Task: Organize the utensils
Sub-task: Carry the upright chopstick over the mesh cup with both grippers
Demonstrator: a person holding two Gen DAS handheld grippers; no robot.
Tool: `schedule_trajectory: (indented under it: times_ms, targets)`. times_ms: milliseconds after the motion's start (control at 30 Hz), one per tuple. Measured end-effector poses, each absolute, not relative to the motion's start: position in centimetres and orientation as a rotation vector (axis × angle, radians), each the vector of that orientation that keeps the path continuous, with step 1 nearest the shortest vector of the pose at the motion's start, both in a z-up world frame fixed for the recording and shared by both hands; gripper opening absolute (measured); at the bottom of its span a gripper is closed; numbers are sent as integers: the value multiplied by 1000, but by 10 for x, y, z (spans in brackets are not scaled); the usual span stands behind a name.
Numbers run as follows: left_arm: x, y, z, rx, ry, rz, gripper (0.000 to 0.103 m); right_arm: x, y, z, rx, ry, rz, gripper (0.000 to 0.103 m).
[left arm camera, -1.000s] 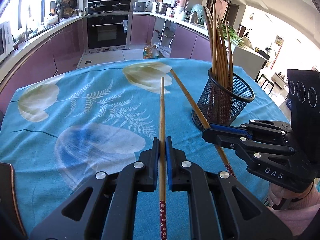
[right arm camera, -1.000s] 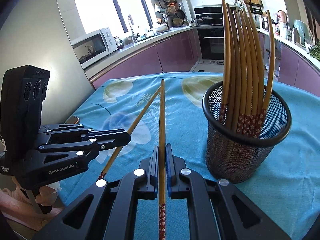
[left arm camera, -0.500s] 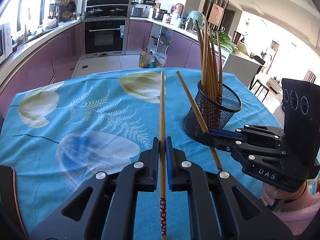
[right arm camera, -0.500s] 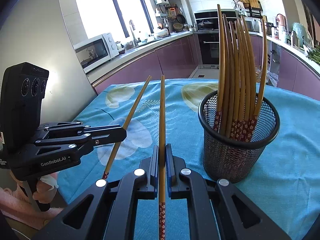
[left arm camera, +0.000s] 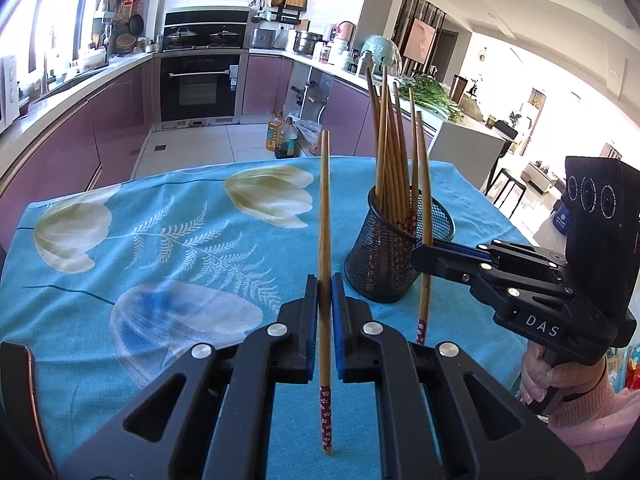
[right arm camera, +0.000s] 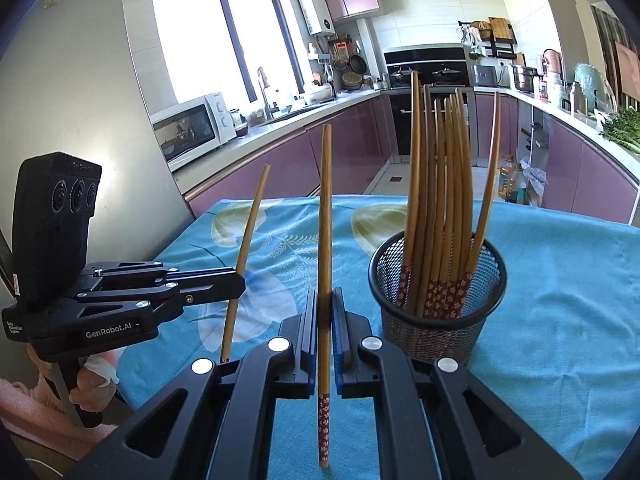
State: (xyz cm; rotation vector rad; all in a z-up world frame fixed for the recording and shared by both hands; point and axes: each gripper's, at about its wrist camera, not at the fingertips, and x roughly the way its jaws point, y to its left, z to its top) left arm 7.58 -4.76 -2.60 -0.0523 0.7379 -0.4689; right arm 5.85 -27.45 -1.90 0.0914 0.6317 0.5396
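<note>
Nearest to the left wrist camera, the left gripper (left arm camera: 325, 312) has its two fingers pressed on a wooden chopstick (left arm camera: 325, 240), which stands almost upright between the blue pads; its red flowered end hangs below the fingers and its plain tip points up. In the right wrist view the same is seen for the right gripper (right arm camera: 325, 320): its fingers pinch a second chopstick (right arm camera: 325, 240), also close to vertical, with the red patterned end down. From the left camera, the right gripper (left arm camera: 432, 250) comes in from the right side, held by a hand in a pink sleeve (left arm camera: 540, 380), and the second chopstick (left arm camera: 424, 216) stands just beside the front wall of the black mesh holder (left arm camera: 384, 268); whether it touches the mesh cannot be told. From the right camera, the left gripper (right arm camera: 224, 284) is at the left, and its chopstick (right arm camera: 246, 248) leans a little. The mesh holder (right arm camera: 436, 328) stands on the blue tablecloth (right arm camera: 560, 288) with flower print, and it contains a bundle of chopsticks (right arm camera: 444, 200) with their red ends down inside. Farther back there are purple kitchen cabinets (right arm camera: 288, 168), a white microwave (right arm camera: 192, 128) on the counter, and a black oven (left arm camera: 198, 88).
</note>
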Motion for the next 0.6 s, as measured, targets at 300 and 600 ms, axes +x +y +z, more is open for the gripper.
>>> schedule_trajectory:
  times_ms: [300,600]
  targets:
    - [73,-47,-17,-77,726,-510,7,55,-289,-10,108,597,529,6]
    - [72,-48,-7,-94,709,-537,7,54,-300,-3,115,569,529,6]
